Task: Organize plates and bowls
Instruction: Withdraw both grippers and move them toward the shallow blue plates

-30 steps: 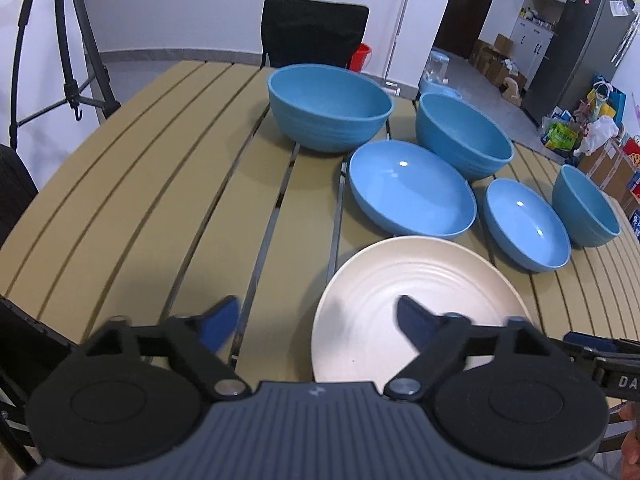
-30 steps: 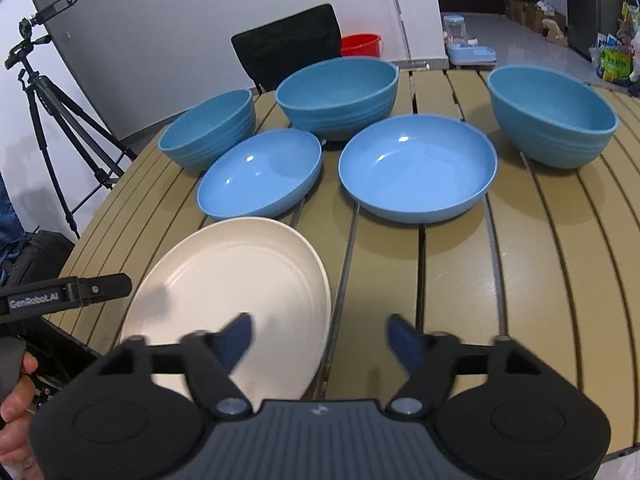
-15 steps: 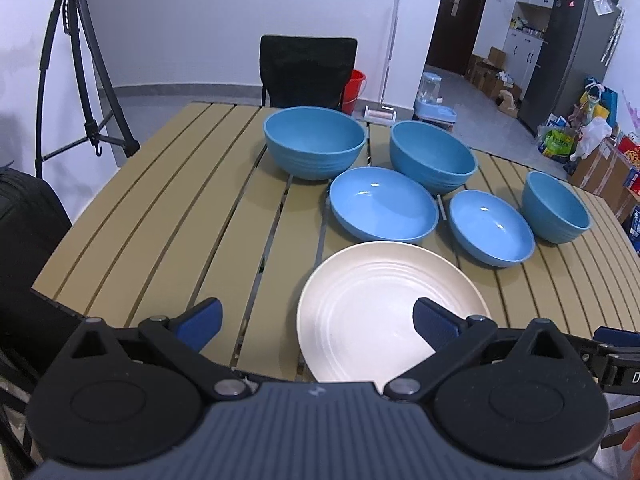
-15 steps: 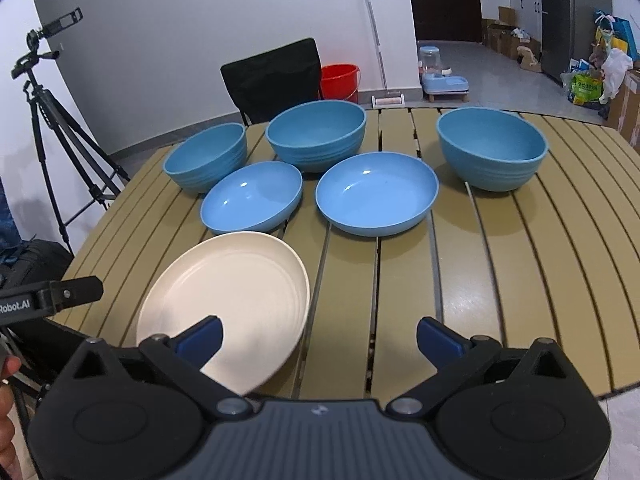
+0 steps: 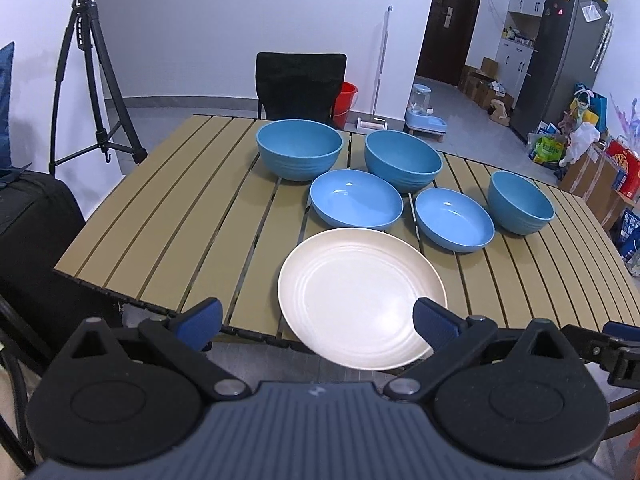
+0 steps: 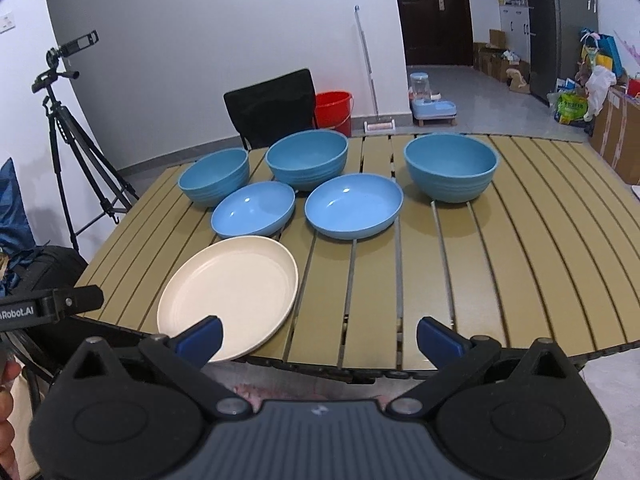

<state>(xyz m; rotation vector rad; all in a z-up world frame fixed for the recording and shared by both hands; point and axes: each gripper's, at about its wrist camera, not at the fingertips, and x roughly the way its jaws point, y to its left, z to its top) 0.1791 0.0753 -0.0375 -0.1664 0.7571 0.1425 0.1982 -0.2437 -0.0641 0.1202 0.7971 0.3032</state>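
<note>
A cream plate [image 5: 360,296] lies at the near edge of the slatted table [image 5: 180,220], overhanging it a little; it also shows in the right wrist view [image 6: 232,288]. Behind it stand several blue bowls: two shallow ones [image 5: 356,200] [image 5: 454,218] and three deep ones [image 5: 300,152] [image 5: 402,164] [image 5: 520,206]. My left gripper [image 5: 316,322] is open and empty, held off the table's near edge in front of the plate. My right gripper [image 6: 318,338] is open and empty, off the near edge to the plate's right.
A black chair [image 5: 300,84] stands behind the table, with a red bucket [image 6: 334,110] beside it. A tripod [image 5: 92,80] and a black bag [image 5: 32,220] are on the left. Boxes and bags [image 5: 592,164] lie on the floor at right.
Both grippers have pulled back and up from over the table to beyond its near edge, and both jaws have opened wider. The plate and bowls have not moved.
</note>
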